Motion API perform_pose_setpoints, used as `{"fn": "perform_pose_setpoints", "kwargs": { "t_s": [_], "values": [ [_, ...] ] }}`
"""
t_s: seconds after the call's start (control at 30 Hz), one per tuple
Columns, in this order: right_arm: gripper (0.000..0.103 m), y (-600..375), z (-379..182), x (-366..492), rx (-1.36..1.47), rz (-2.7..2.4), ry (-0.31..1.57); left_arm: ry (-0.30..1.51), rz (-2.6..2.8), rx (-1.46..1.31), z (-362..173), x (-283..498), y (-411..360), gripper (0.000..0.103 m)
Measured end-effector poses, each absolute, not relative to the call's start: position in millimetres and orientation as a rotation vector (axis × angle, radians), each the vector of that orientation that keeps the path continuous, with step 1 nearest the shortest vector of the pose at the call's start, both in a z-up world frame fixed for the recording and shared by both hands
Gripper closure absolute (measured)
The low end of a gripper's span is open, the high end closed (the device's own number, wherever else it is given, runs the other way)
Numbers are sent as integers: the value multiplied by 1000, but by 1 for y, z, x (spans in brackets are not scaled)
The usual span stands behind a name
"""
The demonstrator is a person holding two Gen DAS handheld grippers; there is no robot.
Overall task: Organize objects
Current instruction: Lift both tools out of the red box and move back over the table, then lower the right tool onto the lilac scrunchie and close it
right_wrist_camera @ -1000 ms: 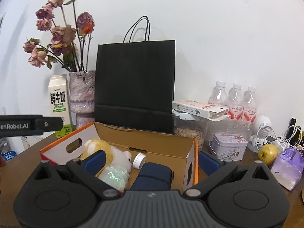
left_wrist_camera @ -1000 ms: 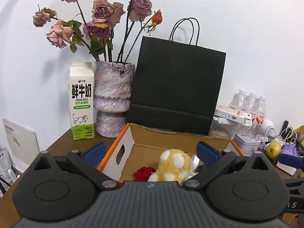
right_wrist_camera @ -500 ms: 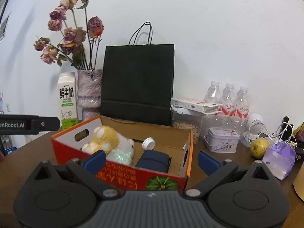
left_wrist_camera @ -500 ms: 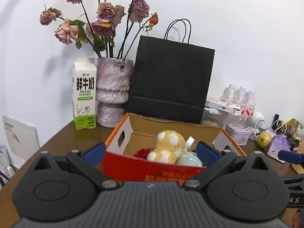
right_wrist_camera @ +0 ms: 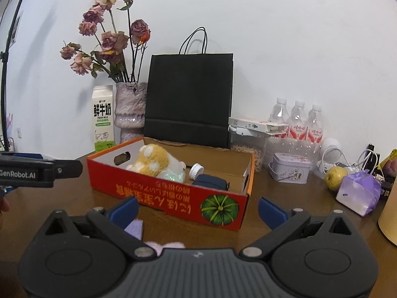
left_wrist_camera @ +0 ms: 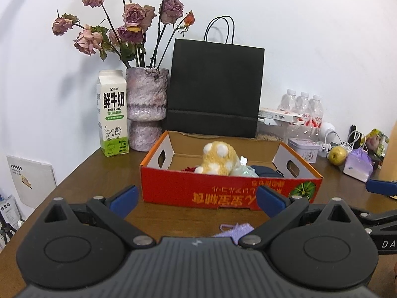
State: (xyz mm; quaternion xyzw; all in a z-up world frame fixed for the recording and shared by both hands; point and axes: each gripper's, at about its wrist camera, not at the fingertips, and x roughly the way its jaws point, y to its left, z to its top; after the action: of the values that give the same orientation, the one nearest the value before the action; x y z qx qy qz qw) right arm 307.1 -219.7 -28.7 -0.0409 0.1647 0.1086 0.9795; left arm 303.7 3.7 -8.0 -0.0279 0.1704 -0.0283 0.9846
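A red cardboard box (left_wrist_camera: 230, 193) (right_wrist_camera: 168, 198) sits on the brown table and holds a yellow plush toy (left_wrist_camera: 219, 159) (right_wrist_camera: 151, 160), a pale green packet (left_wrist_camera: 244, 171), a dark blue pouch (right_wrist_camera: 211, 182) and a white cap (right_wrist_camera: 196, 170). My left gripper (left_wrist_camera: 197, 200) is open and empty, short of the box's near wall. A small purple cloth (left_wrist_camera: 234, 231) (right_wrist_camera: 135, 226) lies on the table just under it. My right gripper (right_wrist_camera: 197, 207) is open too, in front of the box's right corner, with nothing between its fingers.
Behind the box stand a milk carton (left_wrist_camera: 113, 113), a vase of dried roses (left_wrist_camera: 146, 109) and a black paper bag (left_wrist_camera: 214, 89). To the right are water bottles (right_wrist_camera: 297, 121), a small tin (right_wrist_camera: 291, 170), a yellow-green fruit (right_wrist_camera: 336, 177) and a purple bag (right_wrist_camera: 358, 191).
Both grippers have drawn back from over the box toward the near table edge, so the box's red front wall and the purple cloth now show. Both stay open.
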Motion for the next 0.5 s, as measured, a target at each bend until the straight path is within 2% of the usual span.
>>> {"fn": "perform_pose_setpoints", "kwargs": {
  "t_s": [0.5],
  "values": [
    [0, -214, -61, 260, -87, 224, 410, 411, -85, -45, -31, 264, 12, 0]
  ]
}}
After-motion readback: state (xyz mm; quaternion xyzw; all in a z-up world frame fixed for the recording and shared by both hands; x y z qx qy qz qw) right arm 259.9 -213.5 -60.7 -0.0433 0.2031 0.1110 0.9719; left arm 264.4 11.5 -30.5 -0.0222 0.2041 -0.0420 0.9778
